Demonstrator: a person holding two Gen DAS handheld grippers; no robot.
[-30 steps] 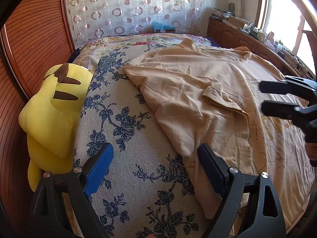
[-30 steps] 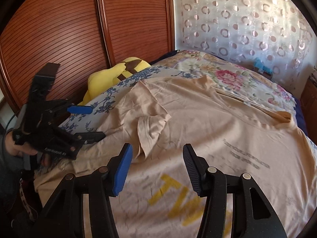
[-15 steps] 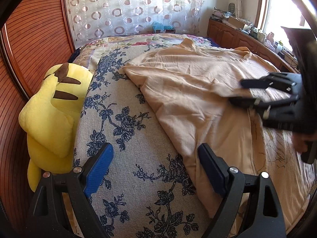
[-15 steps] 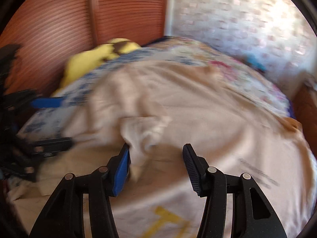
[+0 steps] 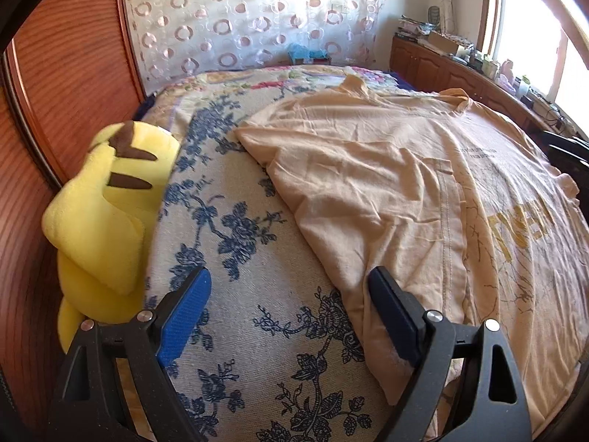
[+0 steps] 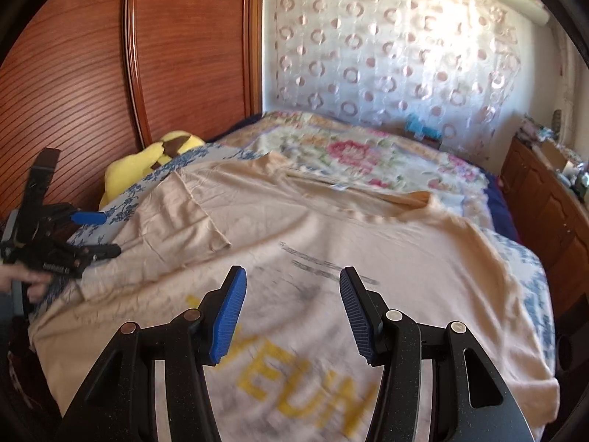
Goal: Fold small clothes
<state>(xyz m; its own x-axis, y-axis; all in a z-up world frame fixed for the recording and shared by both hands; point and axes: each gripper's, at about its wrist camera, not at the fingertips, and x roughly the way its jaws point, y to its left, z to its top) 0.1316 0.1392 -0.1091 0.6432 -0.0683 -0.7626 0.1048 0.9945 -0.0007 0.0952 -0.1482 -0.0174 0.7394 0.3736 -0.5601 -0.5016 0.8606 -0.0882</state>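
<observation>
Two pairs of tongs are mine, and both stand wide with nothing between their ribbed blue pads. My left tongs (image 5: 289, 309) hover low over the near edge of the bed (image 5: 235, 221), one pad above the blue-flowered cover and the other just at the hem side of the T-shirt (image 5: 386, 184). My right tongs (image 6: 291, 309) hang above the shirt's front, over its yellow block lettering (image 6: 294, 379), which is blurred in this view.

That beige T-shirt lies spread flat on the bed, printed side up, soft cotton with many small creases. Its long axis runs from the hem near me to the collar (image 6: 331, 184) at the far end, so the neck points away toward the curtain. One sleeve (image 6: 200, 213) on the left side is folded inward over the body, its stitched edge showing as a straight line. Small dark lines of print sit above the yellow letters.

Beyond the shirt, the cover changes to a pink and green floral quilt (image 6: 349, 147). At the bed's left edge a yellow plush toy (image 5: 106, 199) with brown stripes leans against the ribbed wooden panel (image 5: 66, 73). Farthest off hangs a sheer curtain (image 6: 386, 55) patterned with rings, and a wooden cabinet (image 5: 460, 73) along the right wall carries small clutter I cannot make out.
</observation>
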